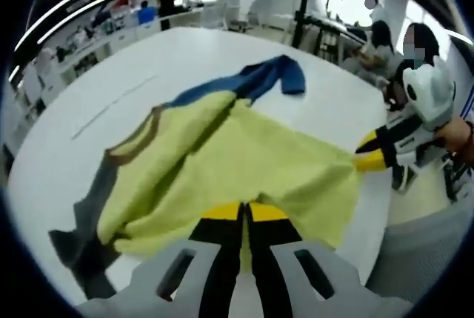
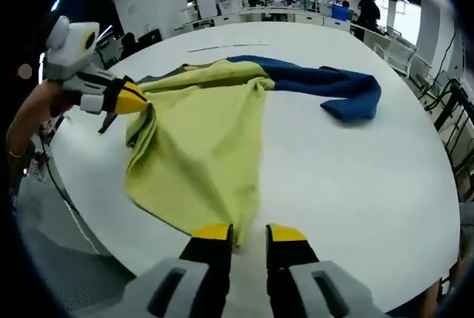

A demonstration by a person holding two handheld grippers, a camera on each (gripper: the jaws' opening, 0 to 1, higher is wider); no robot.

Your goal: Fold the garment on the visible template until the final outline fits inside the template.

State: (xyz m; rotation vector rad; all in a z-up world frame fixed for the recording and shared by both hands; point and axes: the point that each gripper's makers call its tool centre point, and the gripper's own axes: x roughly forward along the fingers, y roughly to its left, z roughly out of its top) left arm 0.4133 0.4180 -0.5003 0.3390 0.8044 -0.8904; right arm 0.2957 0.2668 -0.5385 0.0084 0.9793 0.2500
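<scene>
In the left gripper view the left gripper point(image 1: 245, 213) rises from the bottom edge with its yellow-tipped jaws pressed together, a fold of the garment's point(image 1: 244, 159) yellow hem pinched between them. The garment lies spread on the white table point(image 1: 148, 66), its yellow body in the middle, a grey sleeve point(image 1: 85, 240) trailing toward the lower left and a blue sleeve point(image 1: 270, 77) reaching away at the top. A brown collar point(image 1: 137, 140) shows on its left side. At the right edge the right gripper point(image 1: 364, 152) comes in level with the table, its yellow tips clamped on the garment's right corner, and a hand point(image 1: 455, 134) holds it from behind.

In the right gripper view the left gripper point(image 2: 141, 100) enters from the left, held by a bare forearm point(image 2: 29, 121), tips closed on a bunched edge of the garment point(image 2: 204, 140). The right gripper point(image 2: 249, 234) stands at the bottom, jaws a little apart; the cloth meets the left jaw, so I cannot tell whether it grips. The blue sleeve point(image 2: 326, 84) lies to the upper right on the table point(image 2: 355, 184).

No readable writing or brand shows on the garment or grippers.
</scene>
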